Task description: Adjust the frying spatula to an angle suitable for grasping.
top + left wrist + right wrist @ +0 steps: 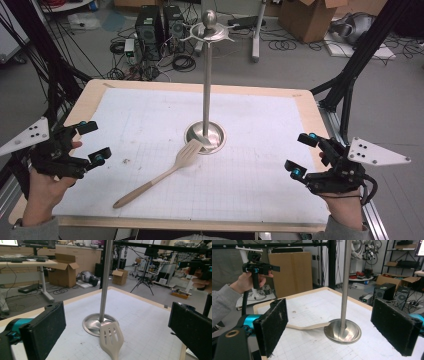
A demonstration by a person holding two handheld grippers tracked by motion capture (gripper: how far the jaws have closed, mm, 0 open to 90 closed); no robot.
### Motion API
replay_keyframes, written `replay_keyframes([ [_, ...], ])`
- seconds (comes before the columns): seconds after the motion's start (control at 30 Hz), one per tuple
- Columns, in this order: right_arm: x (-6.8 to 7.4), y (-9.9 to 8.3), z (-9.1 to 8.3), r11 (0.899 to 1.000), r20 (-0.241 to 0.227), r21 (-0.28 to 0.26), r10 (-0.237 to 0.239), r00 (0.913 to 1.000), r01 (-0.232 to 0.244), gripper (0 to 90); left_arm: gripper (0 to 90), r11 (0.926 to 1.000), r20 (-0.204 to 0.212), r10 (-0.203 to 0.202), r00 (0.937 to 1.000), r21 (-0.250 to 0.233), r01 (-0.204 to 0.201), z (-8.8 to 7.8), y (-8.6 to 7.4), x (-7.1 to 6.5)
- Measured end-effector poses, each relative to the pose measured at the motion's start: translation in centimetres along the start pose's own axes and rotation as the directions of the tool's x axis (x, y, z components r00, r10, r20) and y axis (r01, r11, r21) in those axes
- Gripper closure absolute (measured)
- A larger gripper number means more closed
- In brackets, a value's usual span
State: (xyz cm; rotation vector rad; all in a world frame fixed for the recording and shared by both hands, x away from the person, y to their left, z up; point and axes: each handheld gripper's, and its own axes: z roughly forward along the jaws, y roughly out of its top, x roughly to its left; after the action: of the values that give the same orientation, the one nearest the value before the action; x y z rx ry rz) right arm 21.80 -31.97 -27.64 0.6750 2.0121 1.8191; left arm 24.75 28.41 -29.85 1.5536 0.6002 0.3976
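High view: spatula [167, 174] head rests on stand base [216, 131].

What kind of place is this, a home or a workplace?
Probably a robotics or engineering lab: black computer towers with tangled cables on the floor, brown cardboard boxes, and a black metal frame around the wooden table.

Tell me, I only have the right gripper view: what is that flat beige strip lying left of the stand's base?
Observer: It is a slotted spatula; its head rests on the rim of the stand's base.
Operator: Where does the handle point?
Observer: Toward the person's side of the table, slanting left.
Operator: What tops the pole?
Observer: A metal ball above a ring of hooks.
Operator: Are the left gripper's jaws open?
Observer: Yes, the left gripper is open and holds nothing.
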Motion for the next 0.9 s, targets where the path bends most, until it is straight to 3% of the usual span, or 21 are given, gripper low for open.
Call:
replay_keyframes([
  [0.3,0.1,-0.1,0.2,1.0,0.009,0.014,-0.002,1.0,0.002,13.0,4.3,0.9977,0.018,0.04,0.999,0.055,-0.04,1.4,-0.6,-0.7],
  [0.5,-0.1,-0.2,0.2,1.0,0.002,0.019,0.0,1.0,0.0,13.1,15.7,0.9958,0.03,0.027,0.9992,0.086,-0.03,1.9,-0.9,-0.8],
  [0.57,-0.2,-0.2,0.1,1.0,0.004,0.018,-0.001,1.0,0.001,13.1,18.1,0.9933,0.027,0.034,0.999,0.11,-0.037,2.0,-1.1,-0.9],
  [0.63,-0.3,-0.3,0.0,1.0,0.007,0.012,0.01,0.9999,-0.01,13.1,26.9,0.9899,0.023,0.042,0.9989,0.135,-0.044,2.1,-1.2,-0.9],
  [0.73,-0.3,-0.2,-0.1,1.0,0.007,0.012,0.009,0.9999,-0.009,13.1,29.6,0.9843,-0.001,0.057,0.9984,0.167,-0.056,2.4,-1.4,-1.2],
  [0.9,-0.2,-0.2,0.2,1.0,-0.004,0.018,0.007,1.0,-0.007,13.1,42.1,0.9837,-0.02,0.075,0.997,0.166,-0.07,2.5,-1.6,-1.6],
])
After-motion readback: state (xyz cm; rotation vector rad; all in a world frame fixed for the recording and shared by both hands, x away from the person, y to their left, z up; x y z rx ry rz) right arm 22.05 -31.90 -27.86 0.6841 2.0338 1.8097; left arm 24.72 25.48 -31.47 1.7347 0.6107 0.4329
